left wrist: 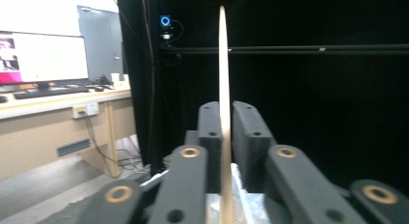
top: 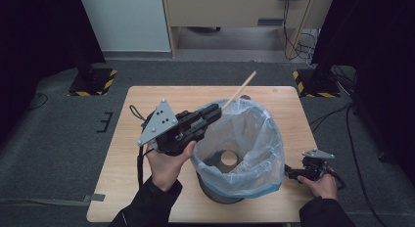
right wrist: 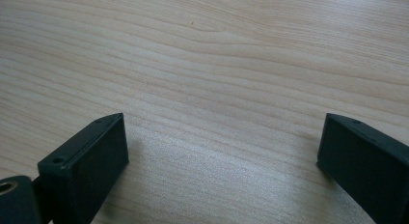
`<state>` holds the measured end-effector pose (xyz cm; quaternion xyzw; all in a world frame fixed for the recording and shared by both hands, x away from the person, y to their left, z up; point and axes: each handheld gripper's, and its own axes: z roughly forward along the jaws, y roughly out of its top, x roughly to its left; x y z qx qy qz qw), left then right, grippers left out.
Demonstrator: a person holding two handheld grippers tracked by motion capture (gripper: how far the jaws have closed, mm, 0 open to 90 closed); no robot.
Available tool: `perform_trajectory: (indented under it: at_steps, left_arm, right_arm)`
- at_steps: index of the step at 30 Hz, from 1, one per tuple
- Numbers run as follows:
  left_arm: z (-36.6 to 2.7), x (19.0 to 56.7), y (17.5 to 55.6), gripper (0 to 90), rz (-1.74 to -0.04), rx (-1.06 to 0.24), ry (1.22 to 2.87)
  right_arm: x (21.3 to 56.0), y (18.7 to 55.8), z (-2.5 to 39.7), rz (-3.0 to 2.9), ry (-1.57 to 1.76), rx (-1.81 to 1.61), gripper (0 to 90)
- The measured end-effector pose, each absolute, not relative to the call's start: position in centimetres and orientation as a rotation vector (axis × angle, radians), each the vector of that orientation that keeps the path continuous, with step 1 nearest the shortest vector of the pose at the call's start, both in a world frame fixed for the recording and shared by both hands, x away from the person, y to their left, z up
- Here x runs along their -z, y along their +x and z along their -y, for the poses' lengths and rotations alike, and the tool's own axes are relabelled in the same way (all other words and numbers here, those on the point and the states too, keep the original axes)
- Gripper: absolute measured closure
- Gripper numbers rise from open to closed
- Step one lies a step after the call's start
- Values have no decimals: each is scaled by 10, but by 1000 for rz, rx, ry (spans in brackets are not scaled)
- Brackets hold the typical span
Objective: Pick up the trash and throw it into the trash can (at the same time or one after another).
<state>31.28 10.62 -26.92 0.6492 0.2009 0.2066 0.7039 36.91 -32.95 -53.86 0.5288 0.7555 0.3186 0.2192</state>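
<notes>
A thin flat wooden stick (top: 240, 90) juts up and to the right from my left gripper (top: 218, 108), whose jaws are shut on it above the near-left rim of the bin. In the left gripper view the wooden stick (left wrist: 224, 89) stands upright, edge-on, pinched between the two black fingers (left wrist: 248, 137) of my left gripper (left wrist: 224, 119). A round bin lined with a clear plastic bag (top: 254, 139) stands in the middle of the wooden table (top: 147, 100). My right gripper (top: 288, 172) rests low at the bin's right, open. Bare wood lies under my right gripper (right wrist: 222, 156).
Dark floor surrounds the table. Black stands with yellow-black bases (top: 93, 80) sit beyond the far corners. Cables (top: 352, 119) trail at the right. A desk with a monitor (left wrist: 43, 55) shows far off in the left gripper view.
</notes>
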Motion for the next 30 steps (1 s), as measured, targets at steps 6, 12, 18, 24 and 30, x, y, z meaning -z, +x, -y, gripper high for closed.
perform_trajectory:
  at_steps: [6, 12, 18, 24, 30]
  left_arm:
    - [-122, 273, 314, 709, -479, -475, 1445]
    - [-155, 279, 314, 650, -547, -541, 1441]
    - [-186, 296, 320, 587, -651, -572, 1454]
    - [-207, 323, 334, 556, -764, -613, 1501]
    - [-225, 358, 362, 524, -929, -628, 1531]
  right_arm:
    - [539, 369, 329, -2092, 1460, -882, 40]
    - [539, 369, 329, -2092, 1460, -882, 40]
    - [539, 369, 329, -2092, 1460, -882, 40]
    - [539, 369, 329, -2092, 1460, -882, 40]
    - [539, 369, 329, -2092, 1460, -881, 40]
